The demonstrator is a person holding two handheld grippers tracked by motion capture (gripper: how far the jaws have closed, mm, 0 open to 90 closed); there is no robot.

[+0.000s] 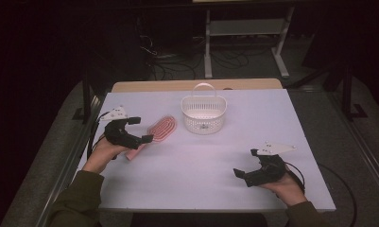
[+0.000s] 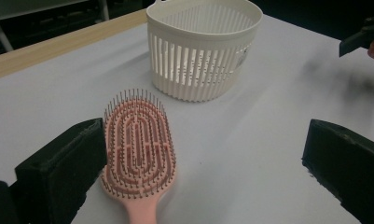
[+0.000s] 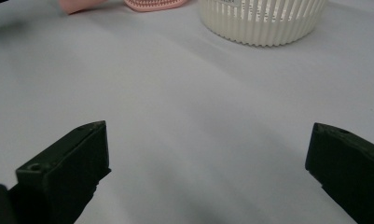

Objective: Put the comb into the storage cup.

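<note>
On the desk [image 1: 253, 123] a brush [image 1: 161, 127] lies near a basket [image 1: 203, 113]. The left tool [image 1: 142, 130] gapes just beside the brush. The right tool [image 1: 246, 163] gapes too, holding nothing.

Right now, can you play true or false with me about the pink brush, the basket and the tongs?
1. The pink brush lies inside the basket. False: it lies on the table beside the basket.
2. The left tongs are open. True.
3. The right tongs hold the basket. False: they are open over bare table.
4. The brush's bristles point up. True.
5. The basket is tipped over. False: it stands upright.
</note>
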